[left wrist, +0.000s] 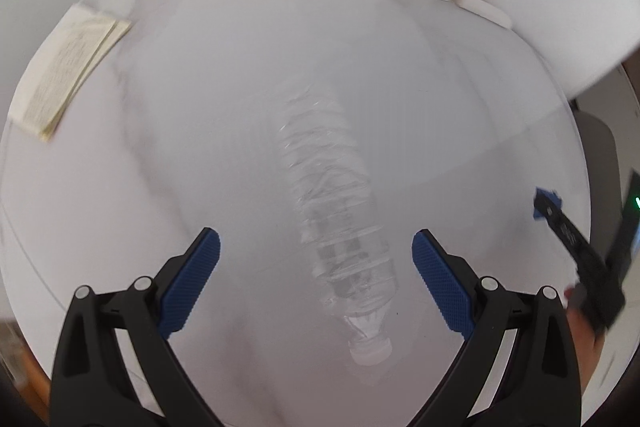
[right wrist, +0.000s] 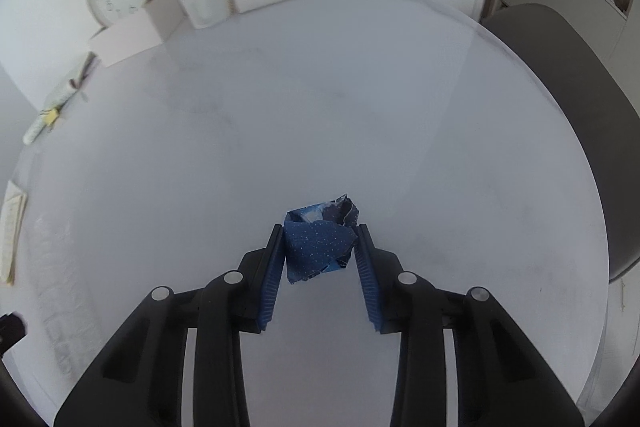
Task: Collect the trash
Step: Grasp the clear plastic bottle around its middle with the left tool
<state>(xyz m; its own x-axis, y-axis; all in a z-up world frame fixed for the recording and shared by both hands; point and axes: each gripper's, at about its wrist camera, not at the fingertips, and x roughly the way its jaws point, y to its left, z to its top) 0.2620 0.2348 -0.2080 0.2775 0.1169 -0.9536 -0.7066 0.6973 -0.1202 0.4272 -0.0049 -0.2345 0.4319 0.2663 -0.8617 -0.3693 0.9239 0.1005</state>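
Trash on the round table: crumpled blue wrapper pinched in the right gripper near the front edge; crushed clear bottle lying mid-table, cap toward the front edge, under the left gripper, jaws wide apart. Best to lower straight down, straddle the bottle's middle, close gently to avoid slipping. Keep the wrapper squeezed.

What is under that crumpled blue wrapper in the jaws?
The right gripper pinches the blue wrapper between its jaws. Around it only the bare white table shows. The patch straight beneath is covered, and whether the wrapper touches the table cannot be told.
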